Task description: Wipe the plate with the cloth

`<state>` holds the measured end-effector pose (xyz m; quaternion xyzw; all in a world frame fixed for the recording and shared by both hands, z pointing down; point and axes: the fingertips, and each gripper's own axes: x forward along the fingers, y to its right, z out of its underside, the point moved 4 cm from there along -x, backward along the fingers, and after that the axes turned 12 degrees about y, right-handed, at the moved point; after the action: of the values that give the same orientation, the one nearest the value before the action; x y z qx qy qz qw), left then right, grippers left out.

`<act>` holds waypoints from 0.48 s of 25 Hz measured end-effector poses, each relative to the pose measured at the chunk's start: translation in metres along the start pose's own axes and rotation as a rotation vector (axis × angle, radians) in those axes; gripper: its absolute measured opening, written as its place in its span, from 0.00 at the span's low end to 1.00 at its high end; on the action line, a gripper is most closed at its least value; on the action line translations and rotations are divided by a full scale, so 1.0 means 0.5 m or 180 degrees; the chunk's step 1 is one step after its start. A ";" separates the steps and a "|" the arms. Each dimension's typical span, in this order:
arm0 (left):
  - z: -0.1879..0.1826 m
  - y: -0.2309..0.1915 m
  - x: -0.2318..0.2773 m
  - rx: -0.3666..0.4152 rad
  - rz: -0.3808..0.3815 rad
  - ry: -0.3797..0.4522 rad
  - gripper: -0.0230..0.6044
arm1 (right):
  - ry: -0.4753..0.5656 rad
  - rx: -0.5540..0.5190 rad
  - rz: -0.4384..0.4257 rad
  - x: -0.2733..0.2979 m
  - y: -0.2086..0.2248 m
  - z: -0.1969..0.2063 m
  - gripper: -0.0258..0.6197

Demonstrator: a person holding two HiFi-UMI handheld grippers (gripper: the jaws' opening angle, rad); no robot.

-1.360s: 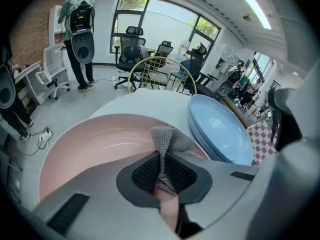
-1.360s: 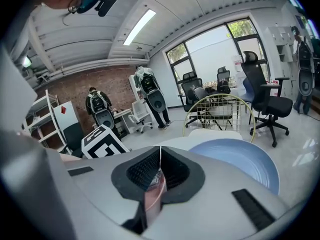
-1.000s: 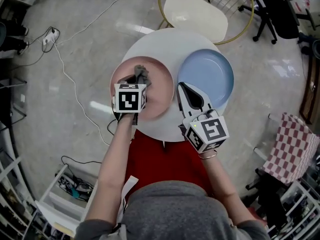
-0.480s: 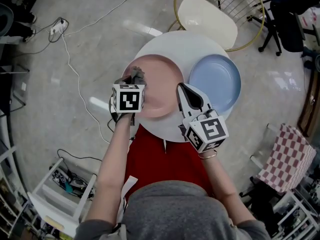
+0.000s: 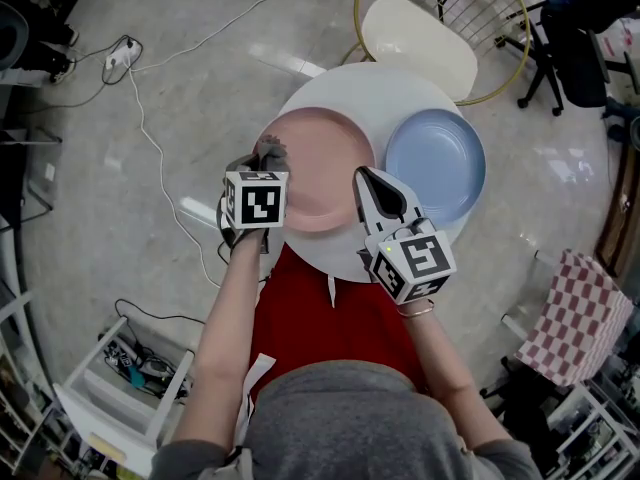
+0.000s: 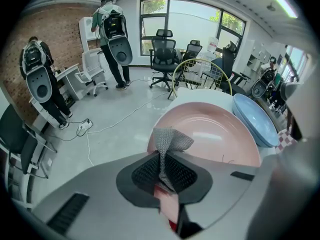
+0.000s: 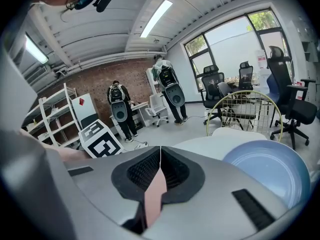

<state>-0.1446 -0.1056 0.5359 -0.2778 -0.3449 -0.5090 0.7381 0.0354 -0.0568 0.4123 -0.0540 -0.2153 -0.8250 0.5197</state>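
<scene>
In the head view, a round white table [image 5: 340,93] carries a round pink plate [image 5: 325,173] on its left and a round pale-blue plate [image 5: 437,163] just beside it on the right. The left gripper [image 5: 267,160] reaches over the pink plate's left rim with a small grey knitted cloth [image 5: 271,151] at its tip, resting on that rim. The right gripper [image 5: 362,174] lies over the pink plate's right edge, between the 2 plates. A cream oval chair seat [image 5: 418,40] stands beyond the table. In the left gripper view, the left gripper [image 6: 162,156] has its 2 jaws pinching the grey knitted cloth [image 6: 171,140], whose free end bunches above the tips against the near rim of the pink plate [image 6: 215,136]; the pale-blue plate [image 6: 255,121] sits behind it to the right. In the right gripper view, the right gripper [image 7: 160,154] has its jaws pressed together at the tips, with a sliver of the pink plate [image 7: 152,194] showing through the gap below them, and the pale-blue plate [image 7: 267,171] lies on the right.
</scene>
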 end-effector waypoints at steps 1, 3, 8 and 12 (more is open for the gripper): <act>0.001 -0.003 -0.004 -0.0008 -0.0010 0.0007 0.09 | 0.0000 -0.0005 0.0002 0.000 -0.002 0.000 0.09; 0.005 -0.008 -0.011 -0.0034 -0.0020 0.0022 0.09 | 0.0001 -0.0016 0.0005 -0.002 -0.007 0.001 0.09; 0.013 -0.016 -0.032 -0.0114 -0.0038 0.0094 0.09 | 0.0015 -0.0033 0.0025 -0.014 -0.016 0.007 0.09; 0.010 -0.019 -0.058 -0.0168 -0.0028 0.0202 0.09 | 0.0068 -0.0045 0.0108 -0.027 -0.007 0.001 0.09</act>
<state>-0.1618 -0.0885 0.5165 -0.2793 -0.3090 -0.5297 0.7389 0.0383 -0.0438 0.4072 -0.0525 -0.2029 -0.8181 0.5355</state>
